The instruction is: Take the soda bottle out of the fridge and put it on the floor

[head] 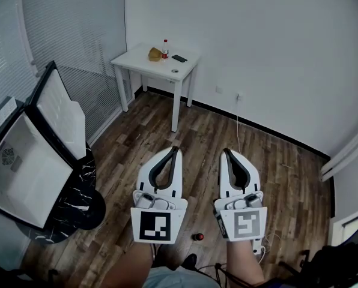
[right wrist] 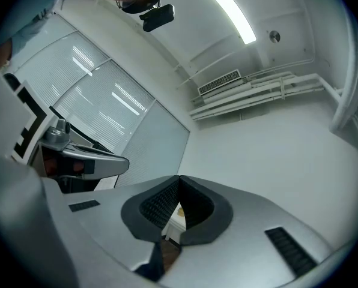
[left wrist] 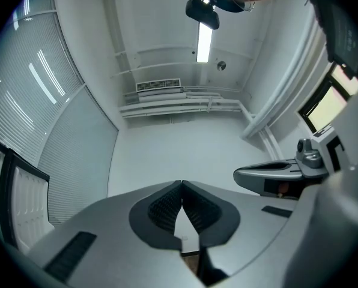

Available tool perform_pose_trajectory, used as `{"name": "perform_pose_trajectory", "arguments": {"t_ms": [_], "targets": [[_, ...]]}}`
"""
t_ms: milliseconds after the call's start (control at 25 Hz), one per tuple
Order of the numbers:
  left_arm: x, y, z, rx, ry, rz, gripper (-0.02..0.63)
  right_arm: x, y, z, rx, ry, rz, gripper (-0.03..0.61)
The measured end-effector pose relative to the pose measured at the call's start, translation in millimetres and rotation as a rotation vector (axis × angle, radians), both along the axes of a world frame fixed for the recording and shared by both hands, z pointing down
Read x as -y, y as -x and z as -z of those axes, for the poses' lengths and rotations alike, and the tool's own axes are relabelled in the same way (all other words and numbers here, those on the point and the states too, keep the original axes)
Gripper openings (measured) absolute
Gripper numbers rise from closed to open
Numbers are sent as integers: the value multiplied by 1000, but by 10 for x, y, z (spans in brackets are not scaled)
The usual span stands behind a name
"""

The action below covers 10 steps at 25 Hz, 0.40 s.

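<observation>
My left gripper and right gripper are held side by side above the wooden floor, both pointing forward. Each has its jaws together with nothing between them, which also shows in the left gripper view and the right gripper view. At the left stands a small black-edged fridge with its door swung open; the white inside shows no bottle. A small bottle with a red label stands on the white table in the far corner, well beyond both grippers.
The table also carries a brown item and a dark phone. The fridge rests on a black marbled stand. A small red thing lies on the floor by my feet. A white cable hangs at the far wall.
</observation>
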State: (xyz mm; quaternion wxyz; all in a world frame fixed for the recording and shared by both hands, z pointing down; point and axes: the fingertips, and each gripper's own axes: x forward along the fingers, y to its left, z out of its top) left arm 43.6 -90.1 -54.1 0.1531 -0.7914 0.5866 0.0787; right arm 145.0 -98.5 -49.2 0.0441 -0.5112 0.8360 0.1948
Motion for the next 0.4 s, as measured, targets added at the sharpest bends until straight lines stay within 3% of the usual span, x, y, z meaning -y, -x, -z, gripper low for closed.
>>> {"name": "perform_pose_trajectory", "arguments": {"t_ms": [400], "targets": [[26, 67, -21, -6, -16, 5, 12, 24, 71, -62, -9, 2, 7, 11]]}}
